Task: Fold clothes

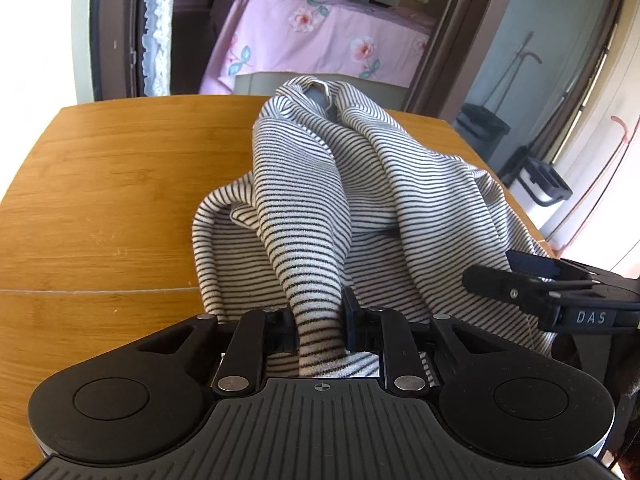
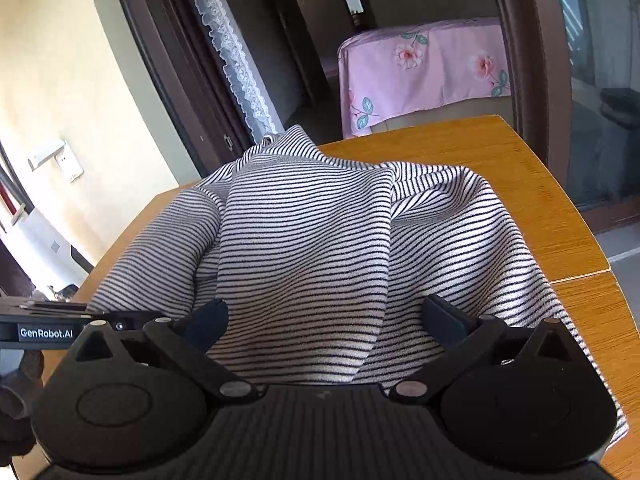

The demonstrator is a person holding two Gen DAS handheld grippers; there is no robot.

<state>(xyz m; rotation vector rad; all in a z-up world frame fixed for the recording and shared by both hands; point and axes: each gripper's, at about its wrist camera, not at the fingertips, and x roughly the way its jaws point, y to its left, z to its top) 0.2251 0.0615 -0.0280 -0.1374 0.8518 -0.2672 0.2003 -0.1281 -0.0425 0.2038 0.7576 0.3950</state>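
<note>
Closest to the left wrist camera, the left gripper (image 1: 320, 328) has its two fingers drawn in on a bunched fold of the striped garment (image 1: 316, 208); the fold runs between them and on toward the camera, pinched from both sides. To the left of those fingers lies bare wooden table (image 1: 104, 200), with a thin pale line crossing it. Straight ahead of the fingers the cloth rises in a rumpled ridge toward the far table edge, where a collar opening with a pale loop shows at the top. To the right of the fingers more striped cloth spreads over the table, and past it the right gripper (image 1: 492, 284) reaches in from the right edge, its tip just over the cloth; from this view I cannot tell how its jaws stand.

Seen from the right wrist, that tool (image 2: 324, 320) has its fingers spread wide apart, one on each side of a broad panel of the garment (image 2: 304, 240), which lies between them without being pinched. Off to the left of its fingers, part of the left tool (image 2: 80, 330) shows at the edge. To the right, the cloth drapes down to the table (image 2: 560, 208).

Beyond the table stands furniture under a pink floral cover (image 1: 320, 36).
</note>
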